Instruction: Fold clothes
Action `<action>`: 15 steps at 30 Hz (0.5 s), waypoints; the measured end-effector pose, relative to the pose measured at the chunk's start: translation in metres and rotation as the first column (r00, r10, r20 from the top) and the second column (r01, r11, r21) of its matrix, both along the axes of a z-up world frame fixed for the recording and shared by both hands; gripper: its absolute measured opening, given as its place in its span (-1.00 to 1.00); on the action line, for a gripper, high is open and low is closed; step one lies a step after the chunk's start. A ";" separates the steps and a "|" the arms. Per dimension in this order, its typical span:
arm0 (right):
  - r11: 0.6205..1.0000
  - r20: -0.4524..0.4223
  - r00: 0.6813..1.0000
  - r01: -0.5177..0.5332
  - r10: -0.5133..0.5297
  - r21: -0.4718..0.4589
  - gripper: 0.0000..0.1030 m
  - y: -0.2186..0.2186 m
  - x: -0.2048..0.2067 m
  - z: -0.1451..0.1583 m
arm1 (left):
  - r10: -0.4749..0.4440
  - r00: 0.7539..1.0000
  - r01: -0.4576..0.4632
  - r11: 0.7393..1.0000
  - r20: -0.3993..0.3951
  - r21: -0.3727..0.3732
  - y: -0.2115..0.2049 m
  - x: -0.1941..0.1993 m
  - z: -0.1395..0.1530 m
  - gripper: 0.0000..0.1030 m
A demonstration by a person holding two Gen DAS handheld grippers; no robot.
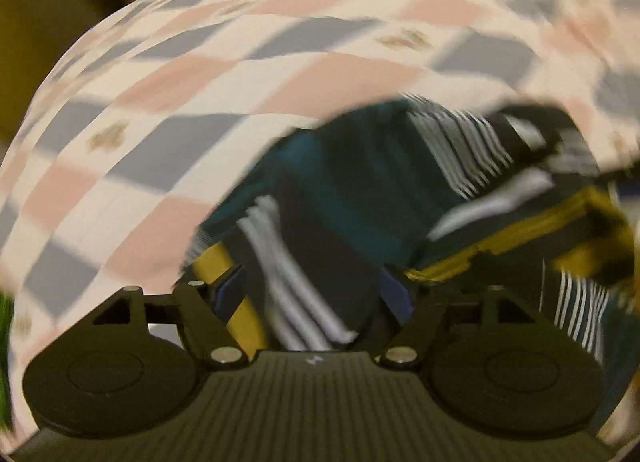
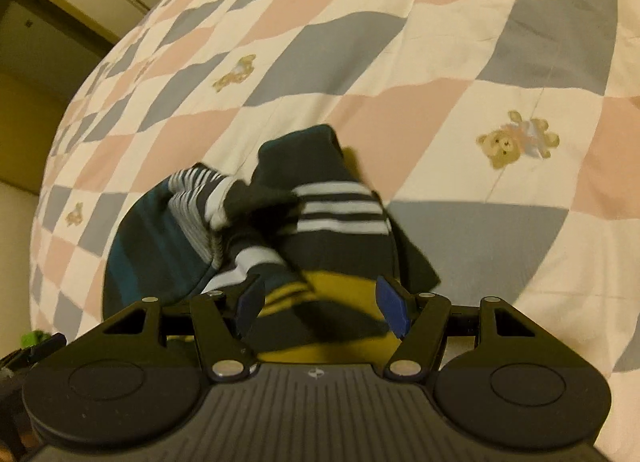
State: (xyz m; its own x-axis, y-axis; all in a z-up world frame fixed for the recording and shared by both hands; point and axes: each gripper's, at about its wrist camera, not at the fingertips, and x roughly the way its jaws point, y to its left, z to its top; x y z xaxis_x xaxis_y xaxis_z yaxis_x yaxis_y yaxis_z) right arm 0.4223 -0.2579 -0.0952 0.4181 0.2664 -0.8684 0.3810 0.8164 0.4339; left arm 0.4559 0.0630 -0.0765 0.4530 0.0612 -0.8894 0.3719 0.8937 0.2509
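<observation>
A crumpled striped garment [image 1: 360, 197] in dark, teal, yellow and white lies bunched on the checked quilt [image 1: 200, 73]. My left gripper [image 1: 314, 294] is right over it with its blue pads [image 1: 230, 290] spread wide, and cloth lies between them. The left wrist view is blurred. In the right wrist view the same garment [image 2: 320, 221] sits heaped just ahead. My right gripper [image 2: 320, 304] is open, its blue pads [image 2: 390, 308] on either side of the garment's yellow and dark part, not closed on it.
The quilt [image 2: 500, 61] with pink, grey and cream checks and small teddy bears [image 2: 516, 137] covers the bed. The bed's edge curves away on the left, with a wall and cabinet [image 2: 48, 13] beyond. Something green [image 2: 36, 338] shows at the lower left.
</observation>
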 end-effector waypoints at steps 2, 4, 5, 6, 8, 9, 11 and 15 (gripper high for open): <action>1.000 -0.016 1.000 0.000 0.000 -0.012 0.25 0.001 0.005 -0.006 | -0.075 0.997 0.075 0.996 0.002 0.037 -0.016 0.002 -0.013 0.29; 1.000 -0.027 1.000 0.002 -0.003 -0.017 0.25 0.001 0.007 -0.011 | -0.140 0.990 0.140 0.988 0.002 0.072 -0.031 0.004 -0.025 -0.67; 1.000 -0.033 0.999 0.003 -0.004 -0.019 0.25 0.001 0.008 -0.013 | -0.107 0.994 0.106 0.991 0.008 0.076 -0.025 0.005 -0.026 -0.83; 1.000 -0.038 0.999 0.004 -0.005 -0.022 0.25 0.001 0.008 -0.016 | -0.032 0.999 0.031 0.998 0.029 0.046 -0.006 0.006 -0.018 -0.84; 1.000 -0.049 0.999 0.006 -0.007 -0.027 0.25 0.001 0.010 -0.020 | 0.120 0.991 -0.119 0.993 0.064 -0.017 0.030 0.009 0.000 -0.84; 0.999 -0.050 0.999 0.011 -0.012 -0.032 0.25 0.000 0.010 -0.021 | 0.195 0.978 -0.192 0.980 0.078 -0.051 0.048 0.011 0.009 -0.84; 0.999 -0.053 0.998 0.024 -0.026 -0.043 0.25 -0.005 0.011 -0.022 | 0.344 0.934 -0.332 0.936 0.098 -0.120 0.085 0.014 0.026 -0.84; 0.997 -0.054 0.997 0.052 -0.054 -0.053 0.25 -0.016 0.014 -0.025 | 0.702 0.712 -0.699 0.708 -0.011 -0.100 0.196 0.005 0.017 -0.80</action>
State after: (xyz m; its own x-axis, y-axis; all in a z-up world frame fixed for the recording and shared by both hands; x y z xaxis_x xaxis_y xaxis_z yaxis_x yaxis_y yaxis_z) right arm 0.4358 -0.2743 -0.1200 0.3815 0.1996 -0.9025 0.4466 0.8151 0.3691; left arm 0.4614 0.2594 -0.0600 0.3351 0.2913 -0.8960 -0.3759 0.9134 0.1564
